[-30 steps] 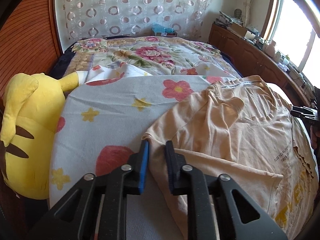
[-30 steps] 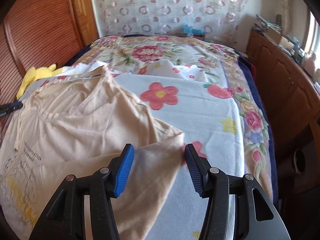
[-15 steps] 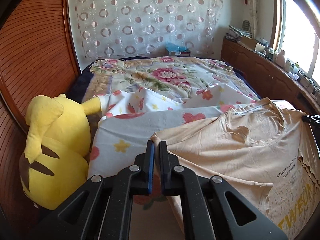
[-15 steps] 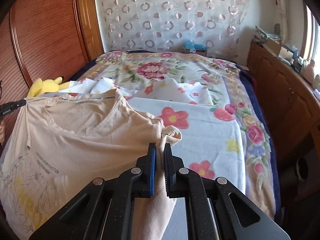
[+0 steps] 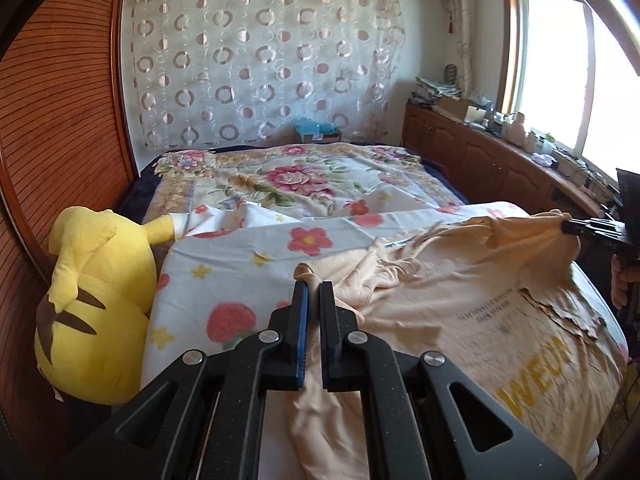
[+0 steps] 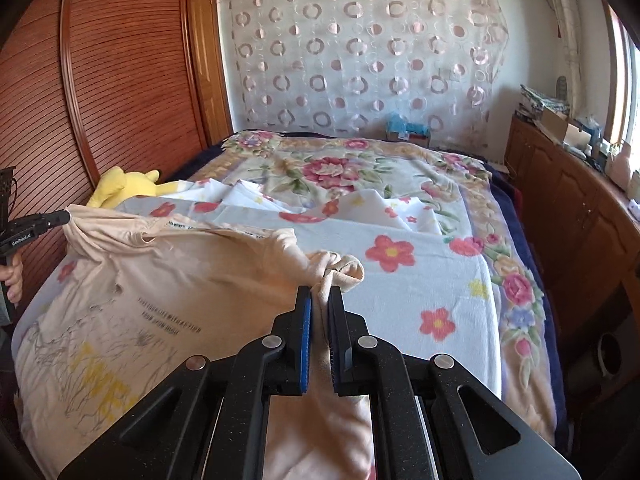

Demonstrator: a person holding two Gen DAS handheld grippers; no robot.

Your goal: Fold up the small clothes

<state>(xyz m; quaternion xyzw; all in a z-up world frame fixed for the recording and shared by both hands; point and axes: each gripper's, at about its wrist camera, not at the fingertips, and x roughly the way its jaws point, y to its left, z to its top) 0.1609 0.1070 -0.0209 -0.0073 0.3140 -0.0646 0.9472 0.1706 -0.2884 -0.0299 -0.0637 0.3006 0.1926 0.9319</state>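
A peach T-shirt (image 5: pixel 472 320) with yellow lettering lies front-up on the flowered sheet, its shoulders lifted. My left gripper (image 5: pixel 312 286) is shut on the shirt's left shoulder or sleeve, with cloth bunched between the blue pads. My right gripper (image 6: pixel 320 294) is shut on the other shoulder of the same shirt (image 6: pixel 160 300). Each gripper also shows in the other's view, the right one (image 5: pixel 568 227) and the left one (image 6: pixel 64 217), pinching a raised corner. The collar sags between them.
A yellow plush toy (image 5: pixel 92 308) lies at the bed's left side against the wooden wardrobe (image 6: pixel 120 80). A floral blanket (image 5: pixel 292 176) covers the far bed. A wooden cabinet (image 6: pixel 580 208) with clutter runs along the right under the window.
Both grippers closed on the shirt's shoulders and lifted them off the sheet. The right gripper was open one second ago; both have risen and the shirt top now hangs stretched between them.
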